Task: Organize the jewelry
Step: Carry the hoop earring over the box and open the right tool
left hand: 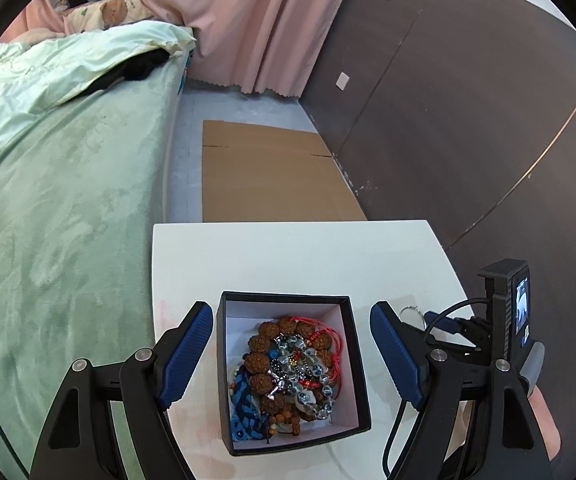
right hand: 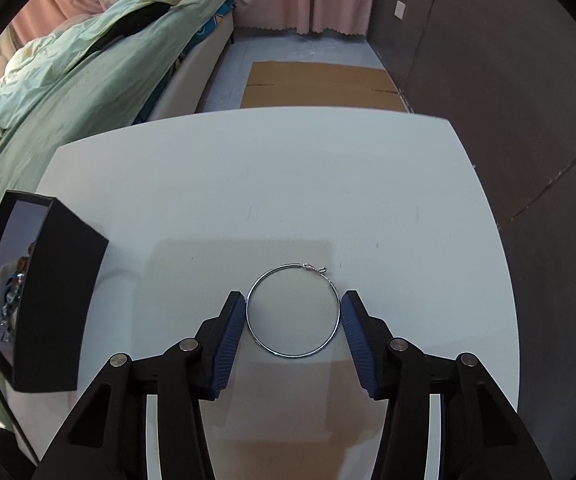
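A black box [left hand: 349,344] with a white inside stands on the white table [left hand: 288,256]. It holds a heap of jewelry [left hand: 288,372]: brown bead bracelets, silver beads, red cord, blue cord. My left gripper [left hand: 291,344] is open, one finger on each side of the box. In the right wrist view a thin silver hoop [right hand: 250,322] lies flat on the table [right hand: 272,184]. My right gripper [right hand: 292,318] is open with the hoop between its fingertips. The box [right hand: 60,300] stands to its left. The right gripper's body [left hand: 483,340] shows in the left wrist view.
A bed with a green cover [left hand: 56,208] runs along the table's left side. Flattened cardboard [left hand: 272,172] lies on the floor beyond the table. A dark wall [left hand: 467,128] is on the right and pink curtains [left hand: 256,20] hang at the back.
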Demonstrator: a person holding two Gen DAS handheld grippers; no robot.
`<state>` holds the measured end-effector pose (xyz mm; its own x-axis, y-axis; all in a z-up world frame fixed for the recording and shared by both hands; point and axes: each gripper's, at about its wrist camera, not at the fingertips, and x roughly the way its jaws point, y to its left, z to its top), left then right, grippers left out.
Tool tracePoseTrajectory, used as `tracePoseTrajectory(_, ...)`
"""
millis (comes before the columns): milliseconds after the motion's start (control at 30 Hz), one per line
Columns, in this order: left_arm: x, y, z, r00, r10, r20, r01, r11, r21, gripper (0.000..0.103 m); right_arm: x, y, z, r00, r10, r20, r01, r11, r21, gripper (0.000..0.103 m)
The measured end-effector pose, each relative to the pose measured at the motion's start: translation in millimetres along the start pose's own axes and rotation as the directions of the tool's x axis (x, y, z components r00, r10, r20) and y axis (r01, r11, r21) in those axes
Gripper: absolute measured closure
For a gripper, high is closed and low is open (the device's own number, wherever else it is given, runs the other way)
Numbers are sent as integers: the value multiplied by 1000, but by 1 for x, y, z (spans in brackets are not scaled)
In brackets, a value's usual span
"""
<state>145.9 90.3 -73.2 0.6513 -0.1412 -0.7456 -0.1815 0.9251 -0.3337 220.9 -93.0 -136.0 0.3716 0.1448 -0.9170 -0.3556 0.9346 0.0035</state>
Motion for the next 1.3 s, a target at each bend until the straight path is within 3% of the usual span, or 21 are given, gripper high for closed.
tracePoseTrajectory(367, -33, 14, 3, 998, -2, 57, 4, 999, -39, 21, -56, 27, -1, 982, 126, 143, -128, 992, 9, 53)
tracePoseTrajectory(433, -39, 17, 3, 998, -8, 69, 11, 999, -45, 12, -67, 38, -1, 971, 159, 179, -160, 987, -10, 53)
tracePoseTrajectory(533, -49, 23, 3, 996, 7, 93, -2, 999, -52, 6, -81, 56, 1, 950, 219, 223, -216, 976, -36, 53)
tracePoseTrajectory(767, -61, 36, -1, 995, 25, 101, -17, 997, -79, 5, -87, 90, 2, 873, 423, 242, -426, 904, -45, 52)
tracePoseTrajectory(1033, -73, 45, -11, 994, 52, 96, -43, 995, -94, 4, -89, 110, 2, 803, 525, 281, -538, 842, -35, 51)
tracePoseTrajectory(1067, -74, 46, -13, 994, 51, 95, -43, 995, -94, 4, -88, 111, 2, 804, 525, 277, -538, 842, -34, 51)
tracePoseTrajectory(1133, -78, 44, -16, 994, 57, 95, -49, 995, -86, 4, -83, 115, 5, 822, 513, 249, -524, 851, -23, 33)
tracePoseTrajectory(1300, -85, 41, -24, 993, 75, 97, -69, 996, -57, 4, -82, 110, -3, 843, 495, 208, -507, 862, 2, 30)
